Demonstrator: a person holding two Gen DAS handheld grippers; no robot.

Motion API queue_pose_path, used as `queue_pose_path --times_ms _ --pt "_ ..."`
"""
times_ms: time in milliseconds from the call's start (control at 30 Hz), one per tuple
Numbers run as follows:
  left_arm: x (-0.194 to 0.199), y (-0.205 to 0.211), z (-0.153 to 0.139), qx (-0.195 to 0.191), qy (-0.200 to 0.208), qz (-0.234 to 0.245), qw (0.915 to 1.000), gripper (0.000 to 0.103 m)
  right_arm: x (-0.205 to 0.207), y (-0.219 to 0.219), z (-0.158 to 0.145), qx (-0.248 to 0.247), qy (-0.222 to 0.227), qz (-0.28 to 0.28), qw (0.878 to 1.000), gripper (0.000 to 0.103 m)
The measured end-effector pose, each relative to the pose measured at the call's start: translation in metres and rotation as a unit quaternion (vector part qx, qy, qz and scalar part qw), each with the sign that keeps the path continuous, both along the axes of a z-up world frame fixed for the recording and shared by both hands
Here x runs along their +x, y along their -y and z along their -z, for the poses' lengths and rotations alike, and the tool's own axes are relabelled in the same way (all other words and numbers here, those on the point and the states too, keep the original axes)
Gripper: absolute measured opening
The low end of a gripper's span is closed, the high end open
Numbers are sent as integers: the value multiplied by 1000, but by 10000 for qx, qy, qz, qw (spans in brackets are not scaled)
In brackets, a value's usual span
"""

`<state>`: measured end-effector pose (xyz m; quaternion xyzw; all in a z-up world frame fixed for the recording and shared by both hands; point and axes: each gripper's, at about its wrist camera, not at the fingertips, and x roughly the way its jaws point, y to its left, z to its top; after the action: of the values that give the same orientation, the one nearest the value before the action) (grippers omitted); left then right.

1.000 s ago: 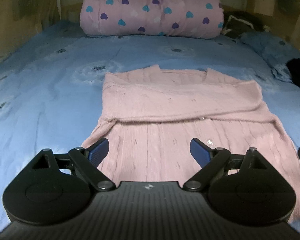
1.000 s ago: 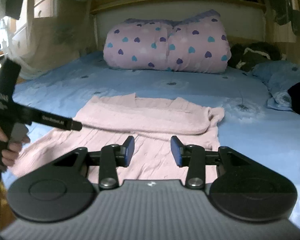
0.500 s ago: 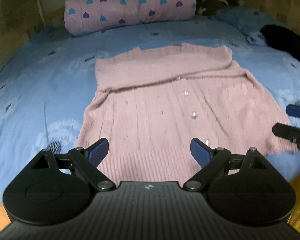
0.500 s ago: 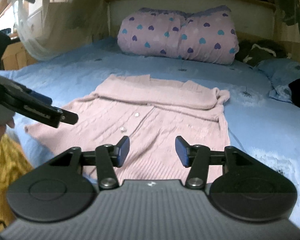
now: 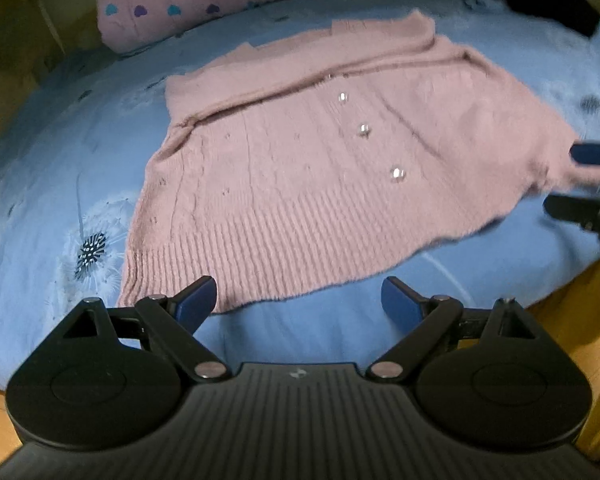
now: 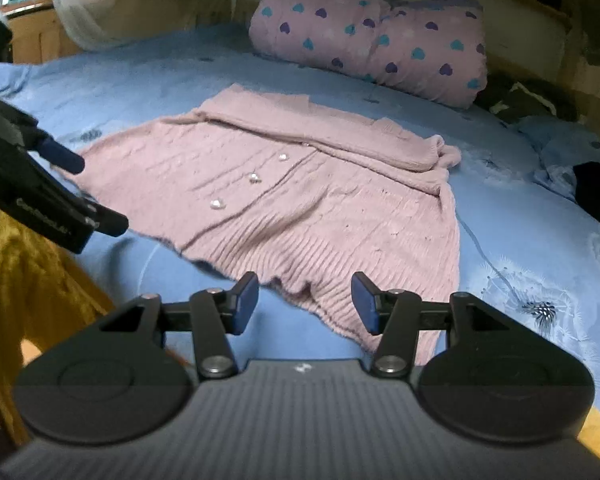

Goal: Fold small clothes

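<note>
Pink cardigan [image 5: 324,168] lies flat on the blue sheet [image 5: 52,184], sleeves folded across its top, buttons up, hem toward both grippers. Left gripper [image 5: 298,300] wide open at the hem, nothing between the jaws. Right gripper [image 6: 305,302] part open, hem corner between jaws, not pinched.

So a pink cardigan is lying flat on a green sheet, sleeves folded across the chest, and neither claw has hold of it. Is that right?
Not quite: the sheet is blue, with dandelion prints, as the right wrist view shows. The rest holds: the cardigan lies flat, sleeves folded across the chest, and neither the left claw nor the right claw has hold of it.
</note>
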<state>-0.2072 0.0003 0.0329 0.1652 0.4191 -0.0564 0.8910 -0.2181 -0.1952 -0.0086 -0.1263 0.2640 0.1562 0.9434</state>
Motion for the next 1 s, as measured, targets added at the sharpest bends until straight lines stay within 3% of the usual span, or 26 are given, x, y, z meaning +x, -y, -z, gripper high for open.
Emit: queue_pose_path --times_ms 367,467,533,1000 --pt "14 1 16 331 409 -180 9984 102 7 -14 19 -642 19 25 9979 54" --pt "17 4 19 487 559 -194 9971 103 13 -17 22 -776 127 159 9968 66" --pt "20 4 20 550 652 -244 9961 103 17 -18 23 -869 215 245 9957 67" --pt "33 4 31 608 1060 -610 9906 103 35 -14 28 -885 389 803 9921 66"
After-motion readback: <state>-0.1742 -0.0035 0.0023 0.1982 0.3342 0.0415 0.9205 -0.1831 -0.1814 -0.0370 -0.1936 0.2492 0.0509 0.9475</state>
